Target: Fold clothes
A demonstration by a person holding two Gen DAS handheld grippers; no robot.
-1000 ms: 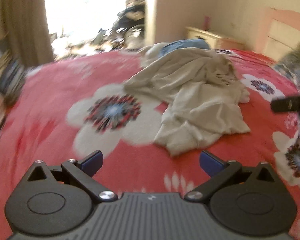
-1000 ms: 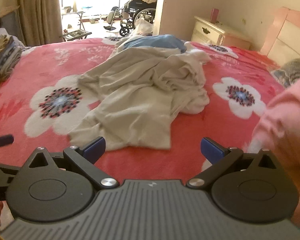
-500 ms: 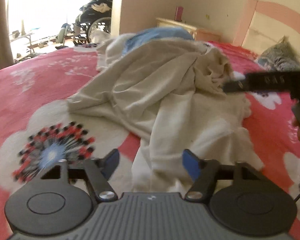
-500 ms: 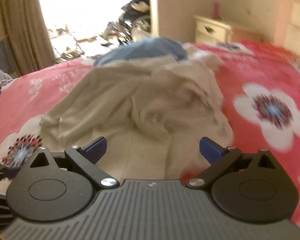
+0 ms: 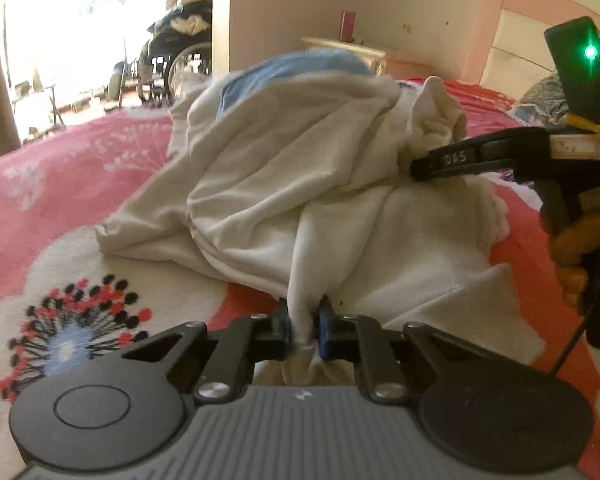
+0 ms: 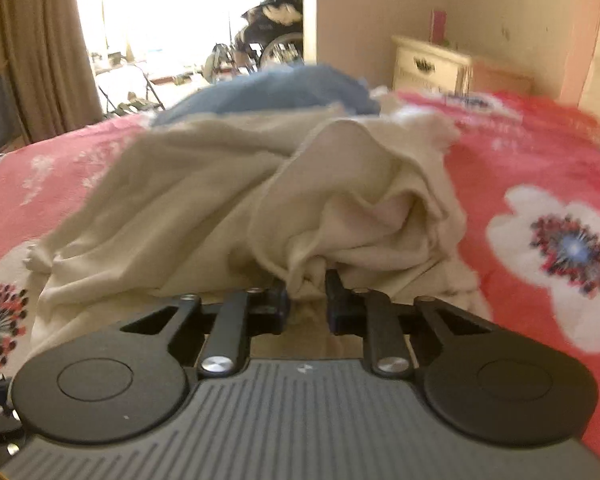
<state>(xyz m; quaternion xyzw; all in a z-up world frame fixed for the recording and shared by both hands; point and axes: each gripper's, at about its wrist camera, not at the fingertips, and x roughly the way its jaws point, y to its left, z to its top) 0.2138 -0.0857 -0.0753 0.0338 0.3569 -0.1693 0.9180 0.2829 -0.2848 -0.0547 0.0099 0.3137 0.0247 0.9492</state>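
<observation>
The left tool (image 5: 305,330) is pinched tight on a bunched fold of the cream garment (image 5: 300,184), at the garment's near edge; the cloth between the fingers is squeezed into a narrow rope, so which part of the garment it is cannot be told. The garment lies crumpled on the red floral bed (image 5: 60,168), its long axis running from the left tool away toward the far right, where it rises in a heap. Behind that heap a blue garment (image 5: 300,68) shows only as a strip, the rest hidden. To the left of the cloth the bed is open, with a large flower print (image 5: 76,340) just beside the tool. Farther right, the right tool (image 5: 414,168) reaches in from the edge, its tips buried in the raised folds.

In the right wrist view, which is blurred, the right tool (image 6: 306,296) is closed narrowly on a wad of the cream garment (image 6: 204,200), the trapped cloth hiding the inner finger faces. Open bed (image 6: 540,160) lies to its right, and a nightstand (image 6: 432,66) stands beyond the bed's far edge.
</observation>
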